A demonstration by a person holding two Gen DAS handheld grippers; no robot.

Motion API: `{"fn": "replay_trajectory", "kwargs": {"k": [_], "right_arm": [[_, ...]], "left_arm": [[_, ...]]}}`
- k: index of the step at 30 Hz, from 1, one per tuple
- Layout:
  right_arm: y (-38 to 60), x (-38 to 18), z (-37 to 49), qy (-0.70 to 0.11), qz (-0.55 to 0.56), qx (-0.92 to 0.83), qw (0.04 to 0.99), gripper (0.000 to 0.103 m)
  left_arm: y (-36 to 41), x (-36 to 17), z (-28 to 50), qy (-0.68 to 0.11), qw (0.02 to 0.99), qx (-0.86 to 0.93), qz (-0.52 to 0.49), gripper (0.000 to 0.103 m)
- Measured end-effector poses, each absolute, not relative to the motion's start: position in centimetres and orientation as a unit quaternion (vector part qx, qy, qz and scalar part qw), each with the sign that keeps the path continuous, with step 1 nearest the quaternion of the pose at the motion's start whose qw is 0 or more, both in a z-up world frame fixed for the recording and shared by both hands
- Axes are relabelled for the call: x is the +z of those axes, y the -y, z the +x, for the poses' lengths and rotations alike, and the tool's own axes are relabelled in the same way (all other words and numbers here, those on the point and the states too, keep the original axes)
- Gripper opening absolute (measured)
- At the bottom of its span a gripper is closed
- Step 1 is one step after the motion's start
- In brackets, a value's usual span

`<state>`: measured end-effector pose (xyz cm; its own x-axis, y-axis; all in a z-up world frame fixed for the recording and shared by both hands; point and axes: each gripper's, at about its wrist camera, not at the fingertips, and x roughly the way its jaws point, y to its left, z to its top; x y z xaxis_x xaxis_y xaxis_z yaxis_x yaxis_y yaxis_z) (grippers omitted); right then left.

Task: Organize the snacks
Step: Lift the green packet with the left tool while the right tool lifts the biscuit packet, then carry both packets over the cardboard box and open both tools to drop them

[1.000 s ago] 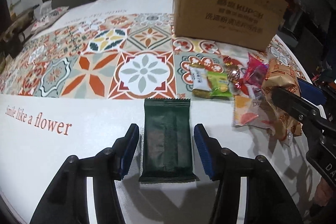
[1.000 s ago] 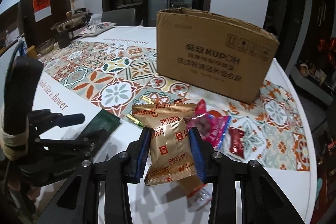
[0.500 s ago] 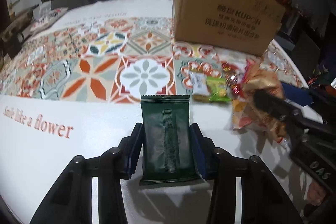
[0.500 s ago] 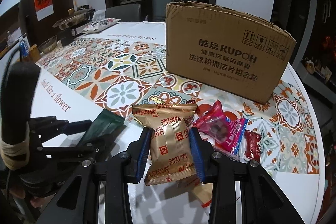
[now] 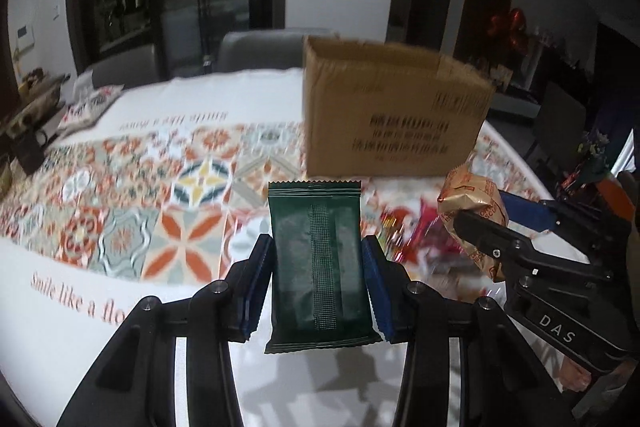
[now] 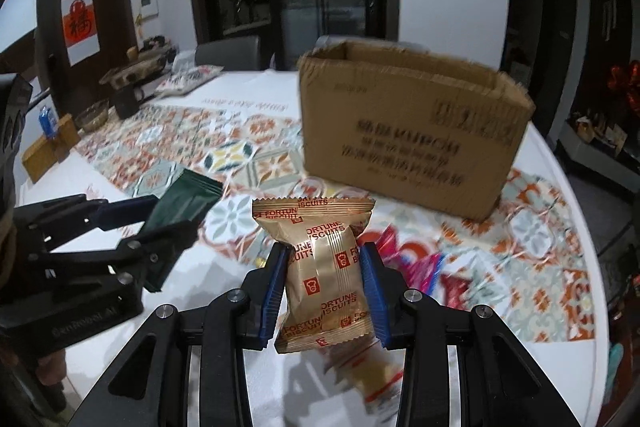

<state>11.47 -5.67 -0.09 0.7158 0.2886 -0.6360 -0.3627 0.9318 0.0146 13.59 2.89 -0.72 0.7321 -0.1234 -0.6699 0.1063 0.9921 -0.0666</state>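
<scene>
On right view, box (image 6: 408,143) open top shows; left claw (image 5: 318,279) clamps green packet (image 5: 318,259), right claw (image 6: 326,287) clamps biscuit packet (image 6: 324,267).

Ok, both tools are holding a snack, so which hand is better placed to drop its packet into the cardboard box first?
Probably the right. Its tool holds the gold Fortune Biscuits packet almost directly facing the open cardboard box; the left tool with the dark green packet sits further left of it.
</scene>
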Motion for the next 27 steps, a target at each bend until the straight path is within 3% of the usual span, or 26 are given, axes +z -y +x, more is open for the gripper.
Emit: {"fn": "replay_trajectory", "kwargs": {"k": [17, 27], "right_arm": [[9.0, 8.0, 16.9, -0.249, -0.046, 0.122, 0.96, 0.038], [10.2, 11.4, 22.7, -0.229, -0.05, 0.11, 0.966, 0.038]], "left_arm": [[0.3, 7.9, 20.3, -0.264, 0.959, -0.1, 0.033, 0.044], [1.6, 9.7, 27.8, -0.285, 0.949, -0.134, 0.025, 0.044]]}}
